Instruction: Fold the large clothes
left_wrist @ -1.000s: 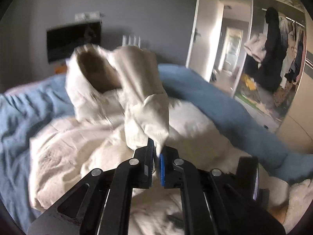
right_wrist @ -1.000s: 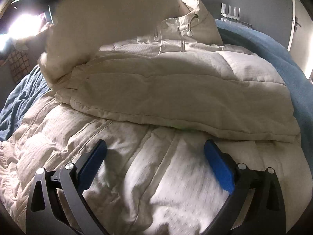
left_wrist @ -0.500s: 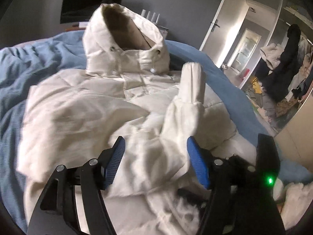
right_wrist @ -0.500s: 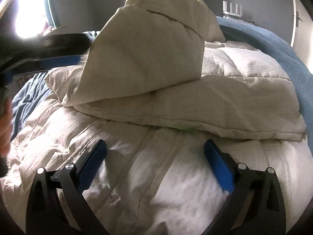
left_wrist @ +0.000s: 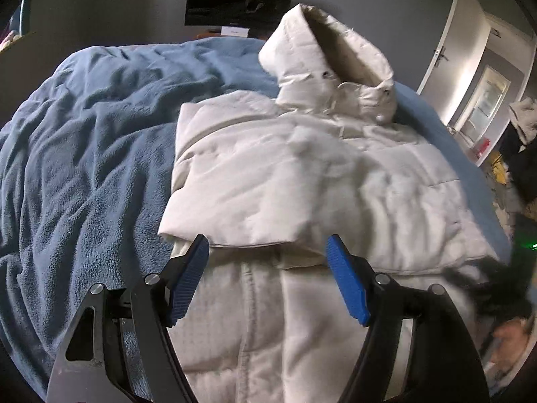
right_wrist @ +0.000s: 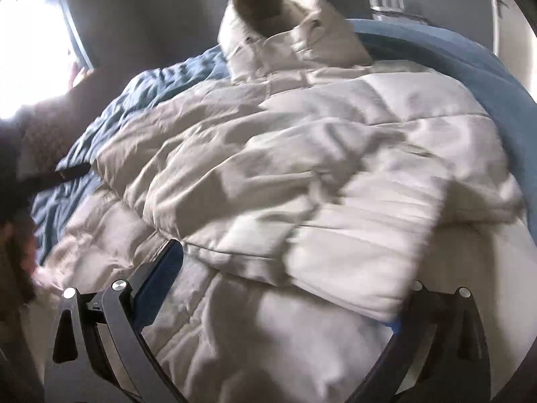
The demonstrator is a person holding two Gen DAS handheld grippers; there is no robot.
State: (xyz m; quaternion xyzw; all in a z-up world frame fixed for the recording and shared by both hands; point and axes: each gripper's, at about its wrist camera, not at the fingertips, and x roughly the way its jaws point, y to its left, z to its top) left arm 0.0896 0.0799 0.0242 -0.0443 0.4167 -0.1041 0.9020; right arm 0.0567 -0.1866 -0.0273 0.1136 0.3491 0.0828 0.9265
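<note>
Two grippers angle down over a cream puffer coat [left_wrist: 302, 174] on a blue-blanketed bed [left_wrist: 84, 154]: left gripper [left_wrist: 268, 277] opening, empty; right gripper [right_wrist: 285, 285] wide, its blurred right pad seemingly clear of fabric.

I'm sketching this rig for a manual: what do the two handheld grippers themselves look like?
The left gripper has two black angular fingers with triangular cut-outs, silver pivot bolts, and ribbed bright blue pads. The right gripper looks the same: black linkage arms, silver bolts, a darker-looking blue pad. No cables or markings are visible.
</note>
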